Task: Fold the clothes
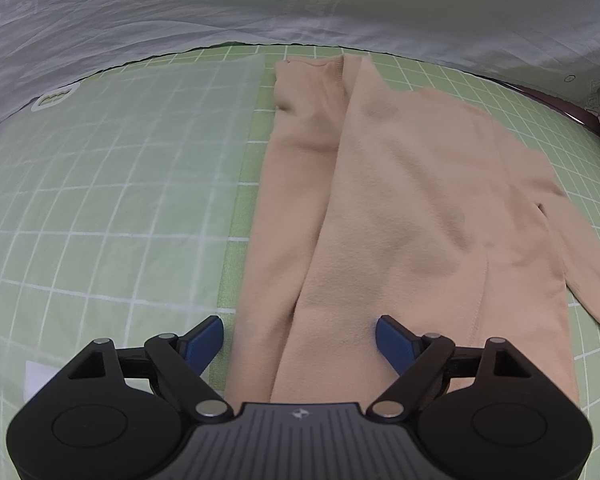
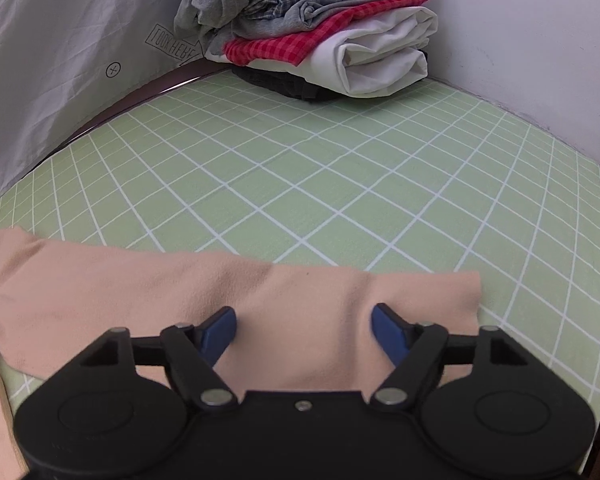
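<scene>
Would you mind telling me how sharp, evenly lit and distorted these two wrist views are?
Left wrist view: strong fisheye bowing of the green checked sheet; a hazy pale patch washes out its grid at left; the peach garment looks soft. Right wrist view: grid lines crisp, light even, the clothes pile sharp; the garment's edge near the right gripper slightly blurred.

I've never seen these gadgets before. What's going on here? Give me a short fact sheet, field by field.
Surface: green checked sheet
Garment being folded: peach top, lying flat, one side already folded inward
Loose part: peach sleeve stretched across the sheet
Left tool: open, blue fingers either side of the top's near edge
Right tool: open, over the sleeve
Finished work: pile of folded clothes in the far corner by the wall
Backdrop: white cloth hanging behind the sheet
</scene>
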### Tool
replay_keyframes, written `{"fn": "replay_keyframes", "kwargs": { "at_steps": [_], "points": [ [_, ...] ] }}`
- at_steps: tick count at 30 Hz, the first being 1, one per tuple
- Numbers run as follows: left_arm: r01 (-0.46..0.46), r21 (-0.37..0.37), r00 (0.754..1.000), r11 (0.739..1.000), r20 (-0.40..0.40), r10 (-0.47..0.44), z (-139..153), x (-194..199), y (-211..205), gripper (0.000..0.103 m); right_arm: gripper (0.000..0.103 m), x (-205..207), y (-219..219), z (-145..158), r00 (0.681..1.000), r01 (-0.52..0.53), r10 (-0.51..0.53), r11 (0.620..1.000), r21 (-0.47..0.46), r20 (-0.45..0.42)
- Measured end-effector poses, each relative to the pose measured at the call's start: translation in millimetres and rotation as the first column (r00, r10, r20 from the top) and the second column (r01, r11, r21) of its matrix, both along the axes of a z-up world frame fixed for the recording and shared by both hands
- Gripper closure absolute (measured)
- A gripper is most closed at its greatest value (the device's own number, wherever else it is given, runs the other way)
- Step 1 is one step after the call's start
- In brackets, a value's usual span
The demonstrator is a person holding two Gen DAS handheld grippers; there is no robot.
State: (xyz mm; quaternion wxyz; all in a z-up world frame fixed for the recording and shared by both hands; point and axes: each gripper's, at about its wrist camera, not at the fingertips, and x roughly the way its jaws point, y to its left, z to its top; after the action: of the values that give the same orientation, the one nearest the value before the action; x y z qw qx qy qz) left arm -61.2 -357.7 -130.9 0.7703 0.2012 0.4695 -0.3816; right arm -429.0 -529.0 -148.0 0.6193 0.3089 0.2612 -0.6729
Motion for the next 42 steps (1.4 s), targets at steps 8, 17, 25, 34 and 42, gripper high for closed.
{"fn": "replay_keyframes", "kwargs": {
  "at_steps": [8, 17, 25, 34, 42],
  "points": [
    [0.007, 0.005, 1.000, 1.000, 0.000, -0.007, 0, 2, -2, 0.014, 0.096, 7, -17, 6, 0.983, -0.069, 0.062, 0.997, 0.038, 0.174],
    [0.013, 0.007, 1.000, 1.000, -0.003, -0.013, -1, 5, -4, 0.013, 0.097, 99, -15, 34, 0.862, -0.396, 0.382, 0.918, -0.027, 0.334],
    [0.015, 0.010, 1.000, 1.000, -0.007, -0.015, -1, 5, -5, 0.012, 0.085, 193, 33, 25, 0.648, -0.744, 0.701, 0.665, 0.054, 0.299],
    [0.007, 0.005, 1.000, 1.000, 0.023, -0.007, 13, -3, -3, 0.012, 0.020, 145, 36, 35, 0.727, -0.669, 0.644, 0.742, 0.039, 0.237],
    [0.024, -0.047, 0.998, 0.999, 0.058, -0.021, 37, -30, -8, 0.012, 0.002, 76, 17, 32, 0.879, -0.469, 0.458, 0.881, 0.063, 0.136]
  ]
}}
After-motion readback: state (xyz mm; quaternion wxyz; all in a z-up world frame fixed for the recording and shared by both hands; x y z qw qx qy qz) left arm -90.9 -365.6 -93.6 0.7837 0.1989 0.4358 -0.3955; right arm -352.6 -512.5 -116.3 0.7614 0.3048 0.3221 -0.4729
